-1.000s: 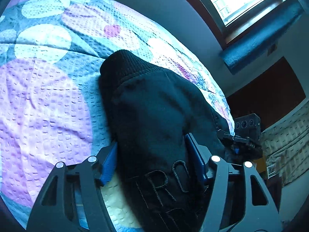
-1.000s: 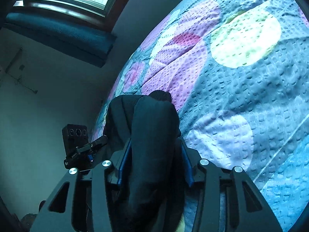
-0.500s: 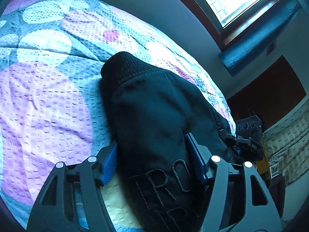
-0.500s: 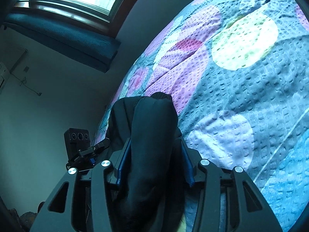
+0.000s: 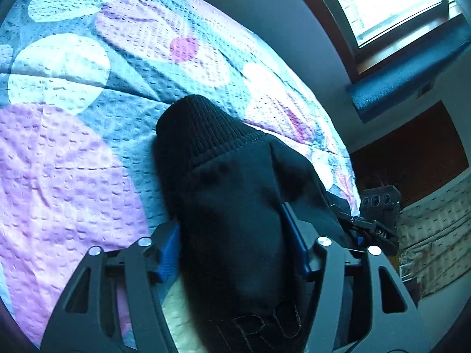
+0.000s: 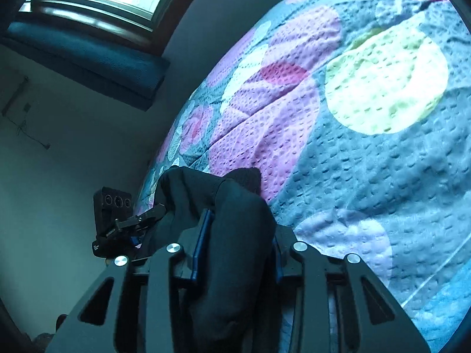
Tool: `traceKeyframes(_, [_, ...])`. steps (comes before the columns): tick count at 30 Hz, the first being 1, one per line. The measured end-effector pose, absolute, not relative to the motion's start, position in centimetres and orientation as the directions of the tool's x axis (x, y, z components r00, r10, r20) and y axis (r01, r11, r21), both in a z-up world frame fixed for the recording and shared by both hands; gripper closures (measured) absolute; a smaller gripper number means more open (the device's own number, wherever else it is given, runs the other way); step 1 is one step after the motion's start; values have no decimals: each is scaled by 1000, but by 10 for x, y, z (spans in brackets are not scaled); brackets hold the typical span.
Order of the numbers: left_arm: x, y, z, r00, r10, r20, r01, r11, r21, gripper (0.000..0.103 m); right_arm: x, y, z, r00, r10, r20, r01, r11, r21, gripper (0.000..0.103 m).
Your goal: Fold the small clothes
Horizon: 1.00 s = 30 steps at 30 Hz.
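Observation:
A black garment [image 5: 223, 176] with a ribbed end [image 5: 200, 123] and stitched lettering [image 5: 265, 329] lies bunched on the patterned bedspread [image 5: 64, 176]. My left gripper [image 5: 232, 235] straddles a thick fold of it, its jaws closing and both blue pads [image 5: 169, 253] against the cloth. In the right wrist view the same garment [image 6: 188, 188] rises in a narrower fold, and my right gripper [image 6: 240, 235] is closing with its pads [image 6: 201, 235] pressed on that fold. Each gripper shows in the other's view, the right one [image 5: 374, 226] and the left one [image 6: 123, 226], at opposite sides of the garment.
The bedspread [image 6: 382, 161] with large pale, purple and yellow-green circles stretches far beyond the garment. A wall with a bright window [image 5: 388, 3] and a dark blue sill cushion [image 5: 412, 79] runs along the bed's far side. Dark furniture [image 5: 412, 158] stands past the bed's corner.
Both pairs of jaws have narrowed on the cloth, the right pair more. The left gripper has slid forward along the garment, so the lettering now sits lower in its view.

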State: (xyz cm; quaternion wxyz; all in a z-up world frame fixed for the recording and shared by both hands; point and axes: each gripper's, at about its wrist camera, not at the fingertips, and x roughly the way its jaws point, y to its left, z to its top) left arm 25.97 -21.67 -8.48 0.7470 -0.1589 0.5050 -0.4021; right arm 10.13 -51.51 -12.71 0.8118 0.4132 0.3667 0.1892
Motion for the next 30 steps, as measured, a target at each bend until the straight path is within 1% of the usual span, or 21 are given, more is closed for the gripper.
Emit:
traceKeyframes(2, [260,-218,-87,170,-761,-625,454,624,-636,46,102,-518,-132,662,622,-419,-8,565,825,71])
traceKeyframes(4, [261,-218,-87,162,-769,-618,450,615,-647,45,101,-520,-135,667,630,-397,-13,542,840,71])
traceKeyframes(5, [260,-217,-84,163,-775,-611,452,609,-652,43,99,-521,-134,672,630,-388,-16,537,843,67])
traceKeyframes(6, [258,-214,-81,165,-782,-600,451,601,-659,38,97,-522,-132,676,633,-377,-18,526,850,65])
traceKeyframes(7, [256,-211,-78,164,-785,-597,441,600,-667,28,94,-523,-130,680,634,-367,-16,513,858,59])
traceKeyframes(8, [252,-206,-76,159,-790,-592,427,595,-681,23,88,-525,-127,684,635,-359,-11,501,866,49])
traceKeyframes(9, [247,-201,-75,155,-796,-585,419,589,-691,16,81,-526,-126,690,632,-353,-7,493,870,44])
traceKeyframes(10, [239,-196,-72,156,-799,-581,413,587,-696,13,72,-528,-124,695,631,-345,-5,484,875,38])
traceKeyframes(11, [229,-190,-69,163,-799,-578,416,587,-694,13,65,-529,-123,698,630,-341,-5,481,877,36])
traceKeyframes(14, [199,-174,-61,176,-796,-579,435,590,-680,11,36,-529,-123,686,647,-333,3,455,891,33])
traceKeyframes(17, [164,-161,-60,170,-784,-597,444,602,-664,10,2,-526,-125,681,653,-332,16,439,898,33])
traceKeyframes(22, [113,-150,-64,128,-801,-585,433,576,-693,9,-40,-506,-128,651,687,-323,2,424,906,31])
traceKeyframes(24, [96,-152,-66,111,-809,-578,433,563,-704,7,-49,-497,-127,641,695,-324,-8,429,903,30])
traceKeyframes(25, [91,-154,-68,106,-806,-582,435,564,-702,6,-52,-492,-127,638,697,-327,-13,435,900,30])
traceKeyframes(27, [86,-162,-77,114,-774,-623,438,602,-668,6,-55,-483,-126,634,693,-343,-16,455,890,30])
traceKeyframes(28, [85,-163,-80,122,-771,-626,439,607,-663,6,-55,-478,-124,628,690,-360,-18,475,880,35])
traceKeyframes(29, [85,-163,-80,128,-773,-622,443,605,-661,10,-55,-473,-123,624,678,-387,-6,500,866,53])
traceKeyframes(30, [85,-161,-79,115,-789,-604,443,585,-680,28,-54,-468,-123,618,664,-422,17,525,851,60])
